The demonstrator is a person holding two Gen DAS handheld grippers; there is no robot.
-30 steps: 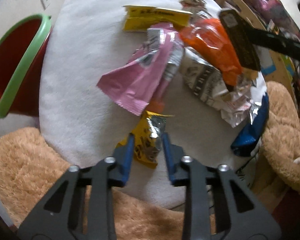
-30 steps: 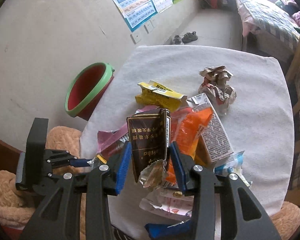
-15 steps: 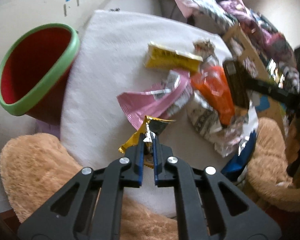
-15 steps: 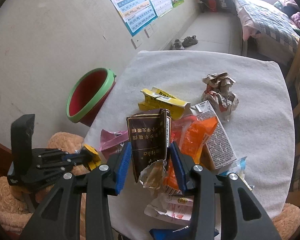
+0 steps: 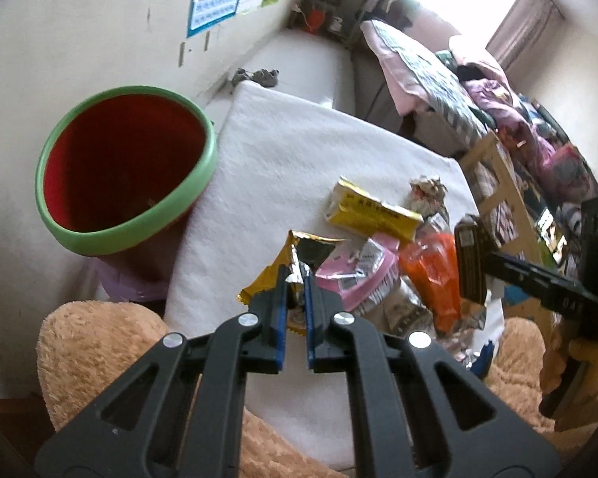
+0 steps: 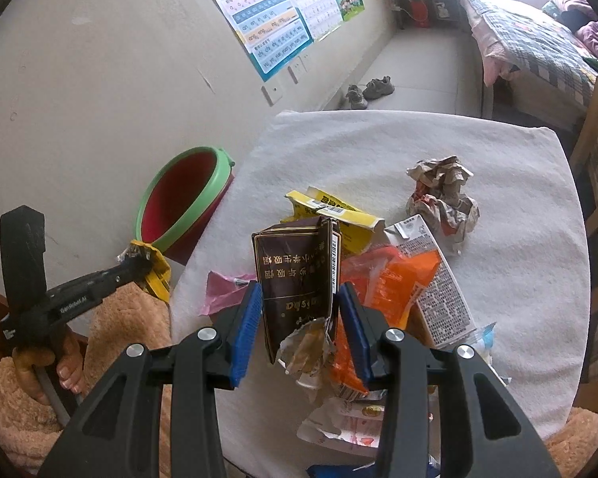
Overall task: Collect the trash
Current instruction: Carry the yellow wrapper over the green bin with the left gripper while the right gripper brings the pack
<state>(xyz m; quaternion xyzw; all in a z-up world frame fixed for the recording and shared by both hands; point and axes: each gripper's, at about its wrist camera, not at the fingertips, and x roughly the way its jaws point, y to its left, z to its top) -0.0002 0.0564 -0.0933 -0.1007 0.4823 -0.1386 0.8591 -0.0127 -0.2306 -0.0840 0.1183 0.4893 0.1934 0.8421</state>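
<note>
- Carrying step in hand: left gripper (image 5: 295, 279) fingers pinched narrow on the yellow wrapper (image 5: 287, 267), lifted clear of the table (image 5: 283, 151), near the bin (image 5: 123, 167) at far left.
- Right gripper (image 6: 299, 310) fingers half wide, clamped on the brown carton (image 6: 295, 279) above the trash pile.
- Next, by judgement: over the bin rim, then release.
</note>
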